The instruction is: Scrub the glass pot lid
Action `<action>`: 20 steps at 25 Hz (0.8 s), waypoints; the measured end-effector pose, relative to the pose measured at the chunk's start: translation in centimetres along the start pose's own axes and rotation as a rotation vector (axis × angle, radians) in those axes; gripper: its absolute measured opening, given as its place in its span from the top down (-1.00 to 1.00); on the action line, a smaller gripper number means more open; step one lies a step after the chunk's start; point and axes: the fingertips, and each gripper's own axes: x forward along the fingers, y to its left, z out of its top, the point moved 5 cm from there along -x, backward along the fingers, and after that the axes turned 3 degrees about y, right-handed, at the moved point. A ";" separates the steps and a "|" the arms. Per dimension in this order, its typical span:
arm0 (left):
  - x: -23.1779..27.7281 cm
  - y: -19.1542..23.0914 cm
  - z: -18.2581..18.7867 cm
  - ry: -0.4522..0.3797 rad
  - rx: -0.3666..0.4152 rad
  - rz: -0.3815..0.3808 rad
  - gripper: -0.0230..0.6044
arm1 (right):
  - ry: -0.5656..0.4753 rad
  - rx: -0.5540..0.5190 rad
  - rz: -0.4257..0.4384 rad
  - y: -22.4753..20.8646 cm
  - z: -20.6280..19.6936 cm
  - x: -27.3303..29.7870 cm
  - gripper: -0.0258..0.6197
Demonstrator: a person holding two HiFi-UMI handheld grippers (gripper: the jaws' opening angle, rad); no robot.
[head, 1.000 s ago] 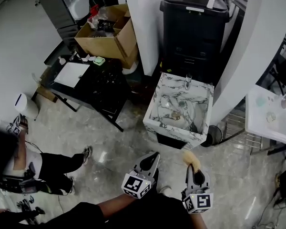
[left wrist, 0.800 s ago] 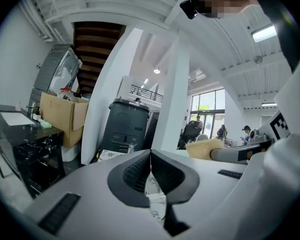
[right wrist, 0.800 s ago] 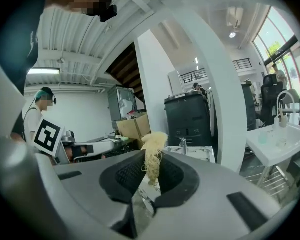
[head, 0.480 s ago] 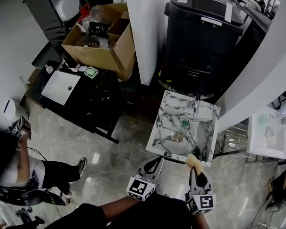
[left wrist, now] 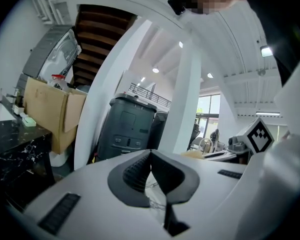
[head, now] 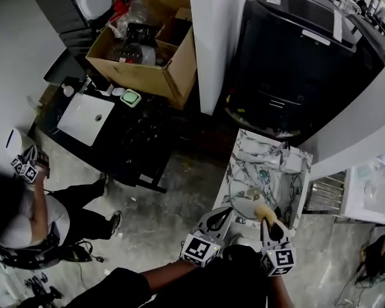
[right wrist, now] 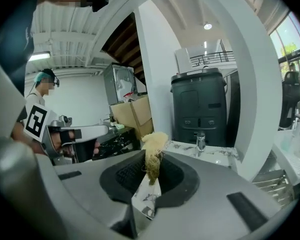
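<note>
The glass pot lid (head: 246,196) lies in the marble sink (head: 294,186), its knob up. My right gripper (head: 267,222) hovers over the sink's near rim, shut on a tan fibrous scrubber (head: 263,212). In the right gripper view the scrubber (right wrist: 152,149) sticks up from between the shut jaws of the right gripper (right wrist: 150,160), with the sink's tap (right wrist: 200,141) beyond. My left gripper (head: 222,213) is just left of it, by the sink's near left corner. The left gripper view shows the left gripper (left wrist: 151,154) with its pads meeting at the tips and nothing between them.
A tall black bin (head: 295,50) stands behind the sink beside a white pillar (head: 218,37). A cardboard box (head: 147,43) and a black table (head: 128,133) lie to the left. A person (head: 25,217) sits on the floor far left. A white rack (head: 372,191) is at the right.
The view has closed in on the sink. Both grippers now sit at its near rim, the scrubber over the basin edge. Neither gripper's grip has changed.
</note>
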 end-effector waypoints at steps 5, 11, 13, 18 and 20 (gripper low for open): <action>0.9 1.0 -0.6 0.031 0.014 0.039 0.88 | 0.054 -0.104 0.095 0.6 0.7 2.9 0.73; 2.3 1.3 -1.5 0.022 -0.001 0.082 0.88 | 0.126 -0.095 0.212 -0.7 -1.6 5.7 0.73; 3.2 1.3 -2.2 0.051 -0.005 0.116 0.88 | 0.149 -0.048 0.242 -2.1 -2.9 6.9 0.73; 6.3 0.9 -3.8 0.109 0.006 0.169 0.87 | 0.270 0.020 0.417 -4.9 -6.1 11.1 0.73; 7.6 0.7 -4.4 0.146 0.041 0.178 0.88 | 0.304 0.041 0.469 -5.5 -7.0 13.3 0.73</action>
